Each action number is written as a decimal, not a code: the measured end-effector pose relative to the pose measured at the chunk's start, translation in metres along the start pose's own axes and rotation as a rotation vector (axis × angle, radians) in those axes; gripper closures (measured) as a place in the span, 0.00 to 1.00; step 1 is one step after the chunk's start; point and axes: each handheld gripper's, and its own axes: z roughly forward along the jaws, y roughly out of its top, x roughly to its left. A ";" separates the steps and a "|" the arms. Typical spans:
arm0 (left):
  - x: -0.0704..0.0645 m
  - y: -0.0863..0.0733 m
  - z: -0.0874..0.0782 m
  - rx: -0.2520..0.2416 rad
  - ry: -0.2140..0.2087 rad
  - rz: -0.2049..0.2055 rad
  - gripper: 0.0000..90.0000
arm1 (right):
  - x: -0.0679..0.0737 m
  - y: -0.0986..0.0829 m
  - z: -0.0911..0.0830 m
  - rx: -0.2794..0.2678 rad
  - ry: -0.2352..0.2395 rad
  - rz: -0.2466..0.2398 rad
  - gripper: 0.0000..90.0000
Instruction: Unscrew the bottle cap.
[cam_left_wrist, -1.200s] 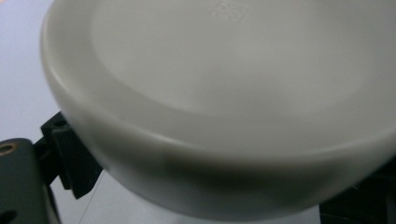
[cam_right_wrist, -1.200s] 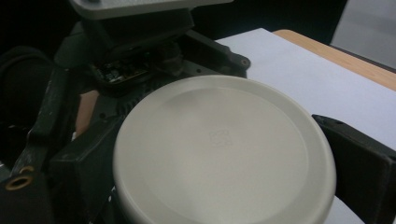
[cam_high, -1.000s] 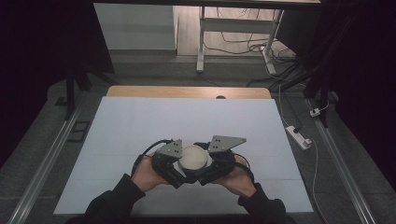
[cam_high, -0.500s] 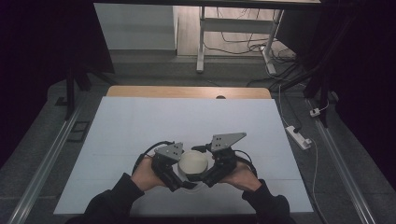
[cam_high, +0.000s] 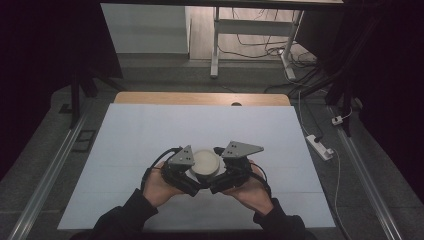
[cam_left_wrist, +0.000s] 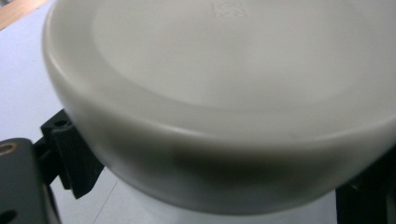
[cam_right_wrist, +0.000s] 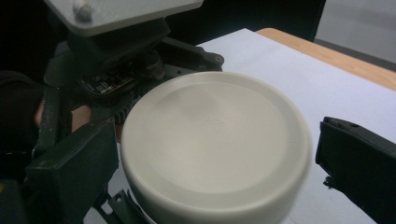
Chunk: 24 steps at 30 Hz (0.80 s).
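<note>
The round off-white plastic container with a flat, wide lid (cam_high: 205, 163) sits near the front middle of the white table top (cam_high: 150, 135), held between the 2 grippers. The left gripper (cam_high: 192, 172) comes in from the person's left w/ its black jaws set around the body just under the lid overhang; in the left gripper view 1 ribbed jaw pad (cam_left_wrist: 70, 151) lies against the wall below the lid (cam_left_wrist: 224, 93), so it looks closed on the container. The right gripper (cam_right_wrist: 215, 154) straddles the lid from the other side: its jaws stand to either side of the rim w/ a gap showing at the far jaw, so it's spread, not clamping yet. Handling, as a guess: stiff moulded plastic, smooth and a bit slippery, prob. light unless full; contents can't be seen. The lid edge is rounded, so a pinch there could slide off. Better to grip the lid across its full width at the side wall, while the other gripper holds the body low and steady.
</note>
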 end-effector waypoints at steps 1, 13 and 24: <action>-0.001 0.001 0.000 -0.005 0.003 -0.006 0.08 | 0.002 0.000 0.001 0.002 -0.013 -0.008 0.01; -0.003 0.004 -0.005 -0.013 -0.132 0.071 0.08 | 0.006 0.002 -0.003 0.004 0.068 -0.043 0.08; -0.005 0.005 -0.009 -0.023 -0.320 0.155 0.08 | -0.002 0.003 -0.012 0.002 0.315 -0.108 0.08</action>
